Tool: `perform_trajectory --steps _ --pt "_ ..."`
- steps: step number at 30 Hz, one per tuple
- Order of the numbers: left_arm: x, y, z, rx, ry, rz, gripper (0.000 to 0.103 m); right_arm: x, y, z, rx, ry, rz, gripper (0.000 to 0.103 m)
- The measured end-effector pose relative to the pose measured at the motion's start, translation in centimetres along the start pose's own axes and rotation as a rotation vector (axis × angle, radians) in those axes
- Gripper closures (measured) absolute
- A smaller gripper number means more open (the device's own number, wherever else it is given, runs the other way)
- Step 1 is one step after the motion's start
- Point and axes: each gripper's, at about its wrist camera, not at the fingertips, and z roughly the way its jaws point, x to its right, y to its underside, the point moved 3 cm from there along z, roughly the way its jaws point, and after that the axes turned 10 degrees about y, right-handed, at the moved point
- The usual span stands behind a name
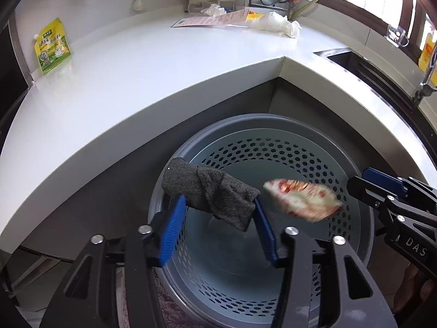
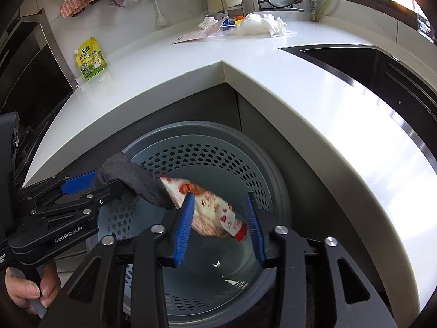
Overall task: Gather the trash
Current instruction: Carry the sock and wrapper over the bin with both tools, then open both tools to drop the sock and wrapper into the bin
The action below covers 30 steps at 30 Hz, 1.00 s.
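Observation:
A grey perforated bin (image 1: 273,125) stands on the floor in the counter's inner corner, and both grippers hang over its mouth. My left gripper (image 1: 218,205) has its blue pads spread apart. A dark grey cloth (image 1: 207,191) lies loosely across their tips, unpinched. My right gripper (image 2: 220,199) is also open. A red-and-white snack wrapper (image 2: 215,207) sits blurred between its pads, brushing the left one. In the right wrist view the left gripper (image 2: 109,181) comes in from the left with the cloth (image 2: 136,177) at its tips, above the bin (image 2: 245,147). In the left wrist view the wrapper (image 1: 303,202) is just left of the right gripper (image 1: 363,183).
The white L-shaped counter (image 1: 136,82) wraps around the bin. On it are a green-yellow pouch (image 1: 52,46), a paper flyer (image 1: 215,22) and crumpled white plastic (image 1: 275,23). A dark sink (image 1: 355,63) is at the right. A hand (image 2: 30,289) holds the left gripper's handle.

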Motion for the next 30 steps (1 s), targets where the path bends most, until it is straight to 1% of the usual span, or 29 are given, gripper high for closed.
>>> perform_trajectory --steps 1,4,7,12,14,18,22,24,28,30 --pt "0.0 0.0 -0.1 0.004 -0.001 -0.002 0.043 0.1 0.0 -0.1 0.004 0.002 0.002 0.062" --pt "0.0 -0.1 -0.2 0.009 -0.008 -0.001 0.042 0.4 0.0 -0.2 0.01 0.004 0.012 0.062" --pt "-0.2 -0.1 -0.3 0.013 -0.012 -0.008 0.038 0.5 0.0 -0.4 0.014 -0.004 0.021 0.062" --pt "-0.4 0.0 -0.4 0.019 -0.015 -0.013 0.037 0.4 0.0 -0.5 0.022 -0.008 0.021 0.061" --pt "-0.4 0.0 -0.4 0.019 -0.016 -0.013 0.036 0.4 0.0 -0.6 0.024 -0.009 0.022 0.059" --pt "-0.5 0.1 -0.5 0.021 -0.016 -0.017 0.035 0.3 0.0 -0.7 0.027 -0.011 0.024 0.058" --pt "-0.6 0.0 -0.7 0.032 -0.019 -0.019 0.031 0.2 0.1 -0.8 0.033 -0.013 0.028 0.054" --pt "-0.7 -0.1 -0.9 0.041 -0.026 -0.016 0.03 0.3 0.1 -0.9 0.038 -0.016 0.03 0.054" --pt "-0.8 -0.3 -1.0 0.056 -0.028 -0.017 0.024 0.3 -0.1 -1.1 0.058 -0.027 0.034 0.049" --pt "-0.9 -0.4 -0.9 0.06 -0.026 -0.016 0.022 0.4 -0.3 -1.2 0.067 -0.034 0.041 0.048"
